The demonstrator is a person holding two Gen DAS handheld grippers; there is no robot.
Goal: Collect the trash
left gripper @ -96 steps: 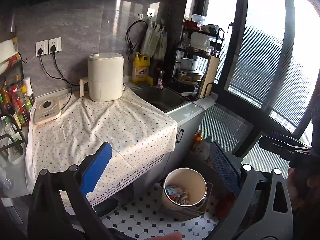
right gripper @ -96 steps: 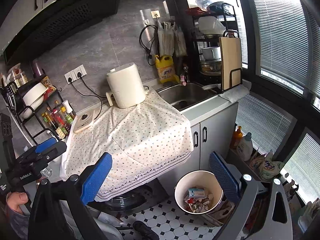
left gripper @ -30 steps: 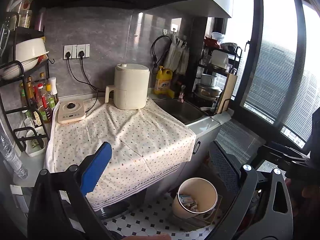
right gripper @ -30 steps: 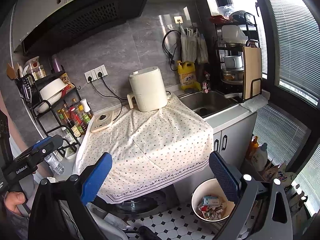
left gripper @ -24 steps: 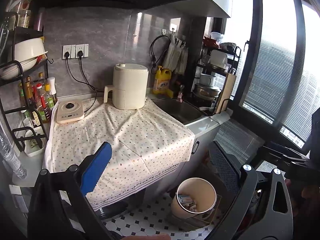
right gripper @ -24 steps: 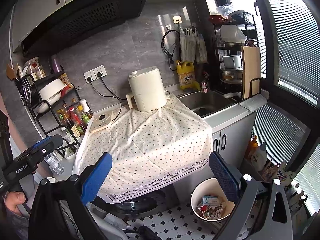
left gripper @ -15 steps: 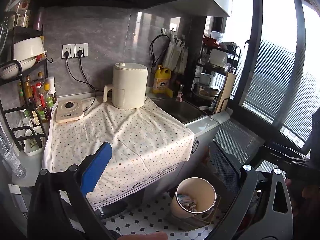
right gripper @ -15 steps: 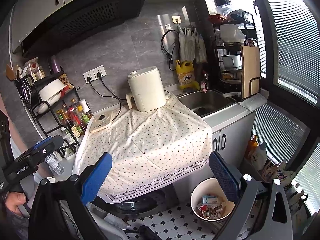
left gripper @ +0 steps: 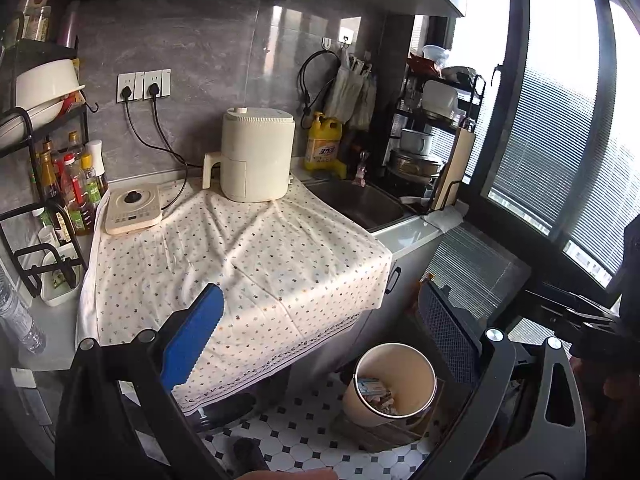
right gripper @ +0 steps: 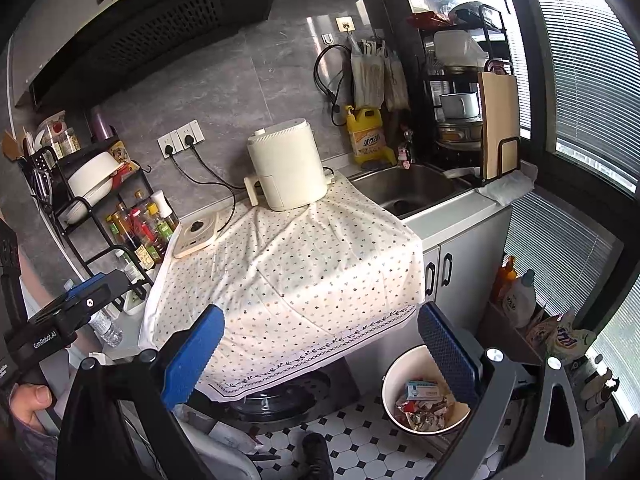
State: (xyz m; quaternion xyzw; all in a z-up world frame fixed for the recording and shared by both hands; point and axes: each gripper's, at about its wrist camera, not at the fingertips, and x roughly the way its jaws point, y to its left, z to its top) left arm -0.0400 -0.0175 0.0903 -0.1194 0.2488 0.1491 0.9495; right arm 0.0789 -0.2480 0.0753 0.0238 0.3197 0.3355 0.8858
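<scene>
A cream waste bin stands on the tiled floor by the counter, with crumpled wrappers and a small box inside; it also shows in the right wrist view. My left gripper is open and empty, held out in front of the dotted cloth that covers the counter. My right gripper is open and empty too, above the bin and facing the same cloth. No loose trash shows on the cloth.
A cream air fryer and a small induction hob sit on the cloth. A sink, yellow detergent jug, dish rack with cutting board and a bottle rack line the counter.
Since 3.2 s ago both grippers have pulled back and risen, so the counter sits farther off and the hood shows. Over the last second the views barely shift.
</scene>
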